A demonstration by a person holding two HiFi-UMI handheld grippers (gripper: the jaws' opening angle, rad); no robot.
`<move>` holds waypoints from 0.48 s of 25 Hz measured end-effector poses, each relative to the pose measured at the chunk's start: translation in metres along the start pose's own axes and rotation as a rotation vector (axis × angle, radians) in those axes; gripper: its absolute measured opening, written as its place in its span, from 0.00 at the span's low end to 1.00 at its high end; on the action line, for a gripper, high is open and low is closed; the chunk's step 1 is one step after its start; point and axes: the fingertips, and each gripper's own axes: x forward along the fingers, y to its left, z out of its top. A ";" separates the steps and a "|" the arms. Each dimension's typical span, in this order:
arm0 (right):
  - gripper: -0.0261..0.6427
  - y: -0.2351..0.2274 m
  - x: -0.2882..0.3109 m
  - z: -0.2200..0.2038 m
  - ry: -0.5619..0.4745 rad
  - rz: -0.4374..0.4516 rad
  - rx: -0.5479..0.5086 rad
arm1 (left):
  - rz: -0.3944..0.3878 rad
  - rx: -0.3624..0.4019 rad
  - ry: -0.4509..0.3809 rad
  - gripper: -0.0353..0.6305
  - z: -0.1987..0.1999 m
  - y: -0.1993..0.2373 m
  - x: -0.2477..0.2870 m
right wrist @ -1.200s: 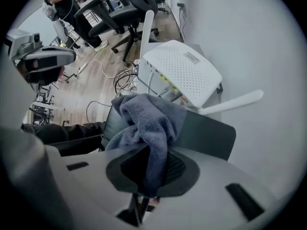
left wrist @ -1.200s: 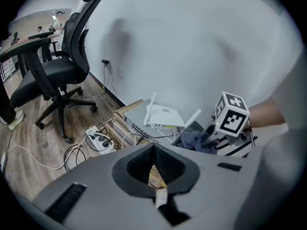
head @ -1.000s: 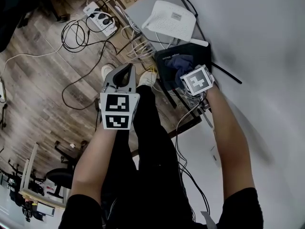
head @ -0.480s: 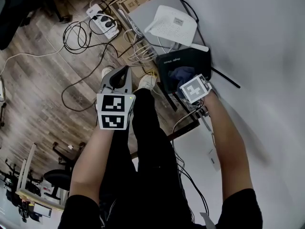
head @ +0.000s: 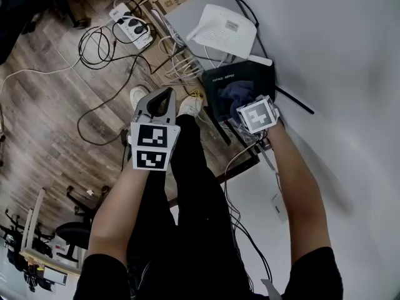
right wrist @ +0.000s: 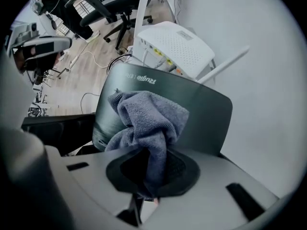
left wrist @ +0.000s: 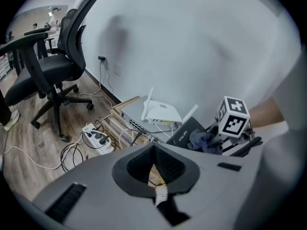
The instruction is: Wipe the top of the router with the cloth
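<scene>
A black router (head: pixel 245 80) leans by the white wall, its top face tilted up. On that face rests a blue-grey cloth (head: pixel 235 94), bunched, with my right gripper (head: pixel 242 103) shut on it. Seen from the right gripper view, the cloth (right wrist: pixel 144 116) rises from the jaws of the right gripper (right wrist: pixel 152 153) and presses on the router (right wrist: pixel 201 114) near its printed edge. My left gripper (head: pixel 167 91) hovers shut and empty above the floor, left of the router. From the left gripper view the left gripper (left wrist: pixel 154 147) points at the router (left wrist: pixel 183 134) and cloth (left wrist: pixel 203 141).
A white router (head: pixel 224 30) with antennas sits on a grey box (head: pixel 187 14) behind the black one. A power strip (head: pixel 131 25) and loose cables (head: pixel 103 49) lie on the wooden floor. My legs (head: pixel 194 186) stand between the grippers. An office chair (left wrist: pixel 53 71) stands at the left.
My right gripper has drawn the cloth a little back toward me over the router's face. The left gripper has hardly moved.
</scene>
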 end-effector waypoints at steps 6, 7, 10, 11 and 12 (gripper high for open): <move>0.08 -0.020 -0.014 0.030 -0.083 -0.059 0.046 | 0.024 -0.014 0.010 0.06 -0.006 0.012 -0.003; 0.08 -0.026 -0.015 0.035 -0.100 -0.066 0.065 | 0.022 -0.009 0.012 0.06 -0.006 0.011 -0.003; 0.08 -0.043 -0.018 0.049 -0.161 -0.091 0.135 | 0.009 0.017 0.015 0.06 -0.006 0.005 -0.002; 0.08 -0.048 -0.016 0.053 -0.179 -0.105 0.153 | 0.006 0.021 0.016 0.06 -0.007 0.003 -0.002; 0.08 -0.053 -0.016 0.056 -0.192 -0.123 0.161 | 0.003 0.022 0.016 0.06 -0.008 0.001 -0.002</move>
